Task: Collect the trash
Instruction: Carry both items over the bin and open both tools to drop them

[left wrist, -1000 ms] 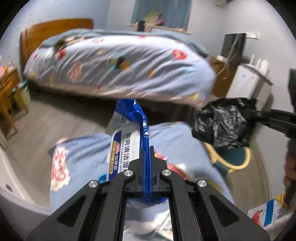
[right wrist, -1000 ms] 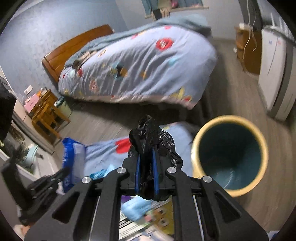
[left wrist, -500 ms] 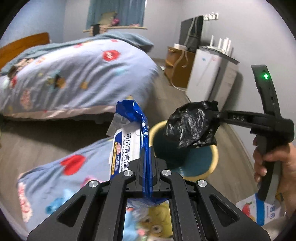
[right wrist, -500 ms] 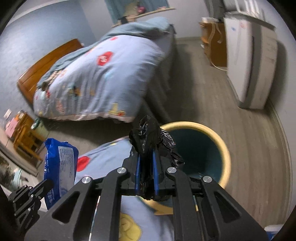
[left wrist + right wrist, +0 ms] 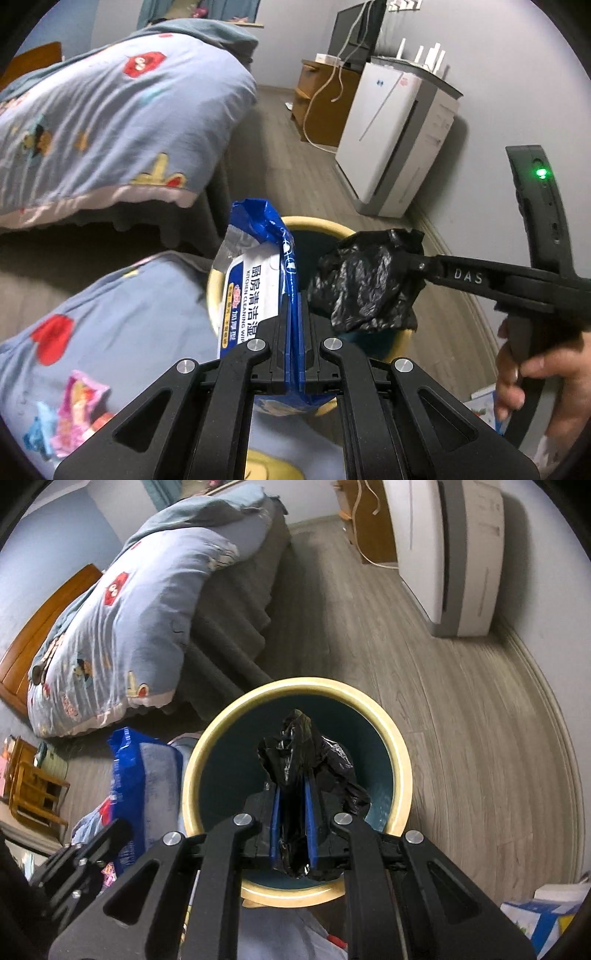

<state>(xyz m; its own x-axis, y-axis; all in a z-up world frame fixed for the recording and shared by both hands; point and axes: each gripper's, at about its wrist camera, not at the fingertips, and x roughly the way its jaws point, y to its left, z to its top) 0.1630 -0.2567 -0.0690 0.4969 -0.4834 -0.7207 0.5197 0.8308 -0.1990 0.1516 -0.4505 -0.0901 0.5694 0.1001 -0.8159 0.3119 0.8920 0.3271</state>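
right gripper (image 5: pixel 291 834) clamped on crumpled black bag (image 5: pixel 306 753), directly over bin (image 5: pixel 400 760) mouth; left gripper (image 5: pixel 293 347) pinching blue wipes pack (image 5: pixel 258 288) upright at bin's left rim; right is nearer.

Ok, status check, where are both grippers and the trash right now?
Left gripper shut on wipes pack, beside the bin. Right gripper shut on black bag, directly over the bin opening. Nothing blocking the drop.

Crumpled black bag (image 5: pixel 306 753) and blue wipes pack (image 5: pixel 258 280) hang above yellow-rimmed bin (image 5: pixel 400 775).
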